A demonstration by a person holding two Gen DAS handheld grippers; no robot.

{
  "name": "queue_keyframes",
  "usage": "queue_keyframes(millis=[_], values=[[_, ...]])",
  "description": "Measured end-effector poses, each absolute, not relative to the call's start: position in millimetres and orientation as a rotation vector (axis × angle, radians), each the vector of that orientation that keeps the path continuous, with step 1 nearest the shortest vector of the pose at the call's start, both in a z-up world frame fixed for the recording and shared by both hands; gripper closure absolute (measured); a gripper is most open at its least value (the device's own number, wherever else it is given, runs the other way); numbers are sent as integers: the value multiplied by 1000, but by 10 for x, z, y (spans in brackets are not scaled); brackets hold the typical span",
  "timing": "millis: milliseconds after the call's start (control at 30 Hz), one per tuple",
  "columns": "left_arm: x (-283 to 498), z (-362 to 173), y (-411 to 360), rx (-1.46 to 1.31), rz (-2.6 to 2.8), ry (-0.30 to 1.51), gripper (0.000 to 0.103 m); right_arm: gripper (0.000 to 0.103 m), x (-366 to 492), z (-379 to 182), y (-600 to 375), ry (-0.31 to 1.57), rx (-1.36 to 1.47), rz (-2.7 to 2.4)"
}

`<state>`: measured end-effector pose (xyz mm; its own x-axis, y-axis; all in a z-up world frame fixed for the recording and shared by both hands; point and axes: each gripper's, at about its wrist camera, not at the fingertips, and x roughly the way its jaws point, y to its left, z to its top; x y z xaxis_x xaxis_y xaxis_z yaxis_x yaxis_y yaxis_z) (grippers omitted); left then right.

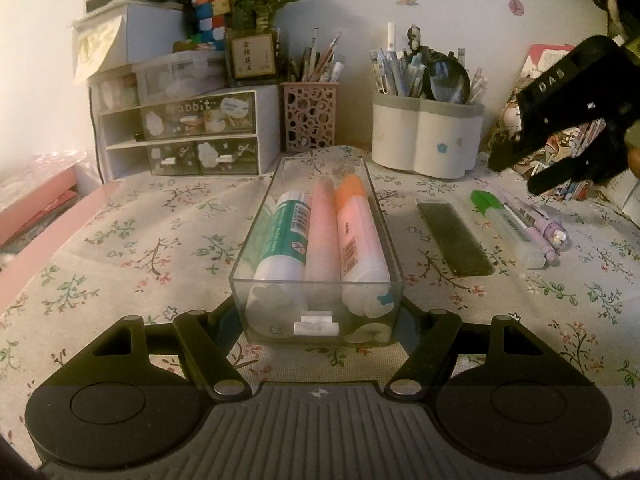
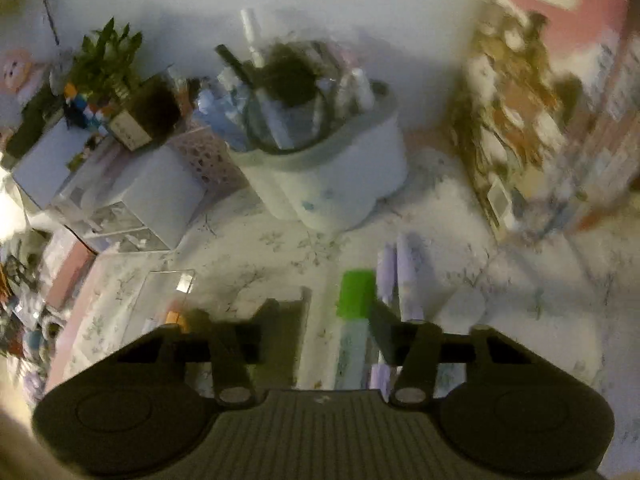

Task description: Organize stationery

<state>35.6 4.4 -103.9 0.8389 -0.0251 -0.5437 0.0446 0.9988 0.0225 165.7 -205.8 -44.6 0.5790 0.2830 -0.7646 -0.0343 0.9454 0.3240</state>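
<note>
A clear plastic tray (image 1: pixel 256 240) lies lengthwise on the floral cloth and holds three fat markers: green-white (image 1: pixel 286 240), pink (image 1: pixel 322 232) and orange-white (image 1: pixel 356 236). My left gripper (image 1: pixel 318 312) is shut on the tray's near end, one finger at each side. To the tray's right lie a dark flat case (image 1: pixel 454 236), a green-capped highlighter (image 1: pixel 508 224) and a purple pen (image 1: pixel 544 224). My right gripper (image 1: pixel 532 172) hangs open above them at the right. Its blurred view shows its open fingers (image 2: pixel 272 320) over the green cap (image 2: pixel 356 294) and purple pens (image 2: pixel 408 280).
At the back stand a small drawer unit (image 1: pixel 188 136), a pink perforated pen cup (image 1: pixel 310 120), a white pen holder (image 1: pixel 426 136) full of pens, and a potted plant (image 1: pixel 256 36). Books (image 1: pixel 560 148) lean at the right. A pink table edge (image 1: pixel 48 236) runs at the left.
</note>
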Motion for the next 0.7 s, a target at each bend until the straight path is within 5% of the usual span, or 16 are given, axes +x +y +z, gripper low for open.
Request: queue_keyframes(millis=[333,700], values=[[353,-1041,44,34,-37,574,30,59,1817,-751,-1397,1040,85,192],[352,-1040,46,32,-38,575,30,78,1728,-784,-1150,982,-15,181]])
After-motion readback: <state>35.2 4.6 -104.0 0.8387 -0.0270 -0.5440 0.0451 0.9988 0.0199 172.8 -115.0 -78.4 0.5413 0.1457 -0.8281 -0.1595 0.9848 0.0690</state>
